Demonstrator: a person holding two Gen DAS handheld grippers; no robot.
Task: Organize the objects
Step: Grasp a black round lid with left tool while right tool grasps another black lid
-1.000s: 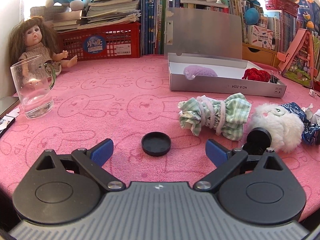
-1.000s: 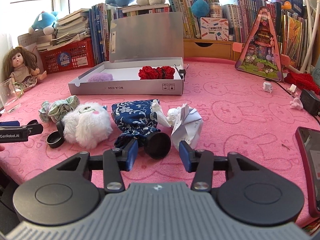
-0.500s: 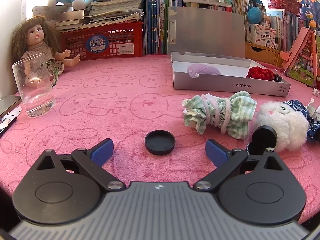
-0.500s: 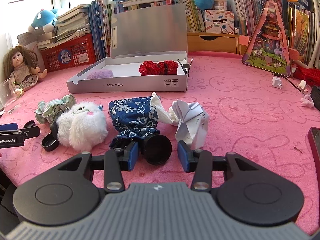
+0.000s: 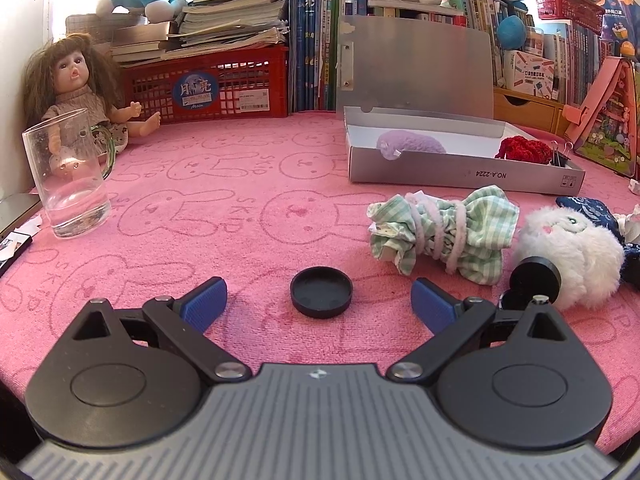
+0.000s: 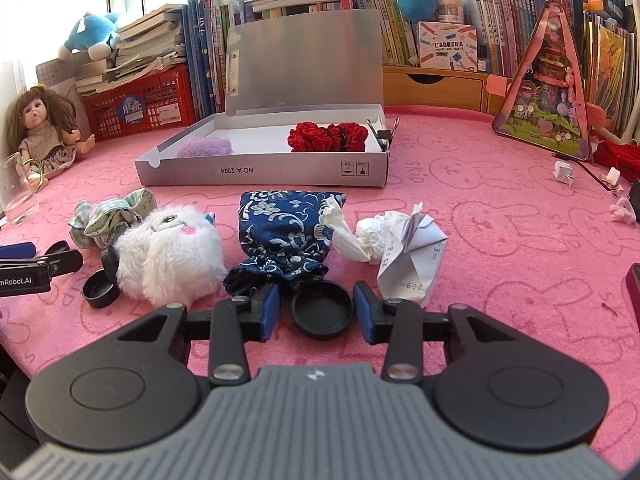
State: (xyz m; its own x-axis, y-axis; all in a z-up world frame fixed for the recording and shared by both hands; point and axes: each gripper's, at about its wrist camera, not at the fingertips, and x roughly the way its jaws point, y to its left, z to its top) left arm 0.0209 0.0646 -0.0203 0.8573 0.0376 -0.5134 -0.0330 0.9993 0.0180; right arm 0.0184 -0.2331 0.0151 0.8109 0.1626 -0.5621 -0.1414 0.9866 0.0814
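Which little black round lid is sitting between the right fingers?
The black round lid beside the blue flowered pouch; the others lie by the white fluffy toy.

The right gripper (image 6: 316,312) has edged forward over the pink desk cloth (image 6: 500,240), so the black round cap (image 6: 322,310) (earlier just ahead of its fingertips) now sits between the blue pads (image 6: 270,310). Its jaws are closing, with narrow gaps left on either side.
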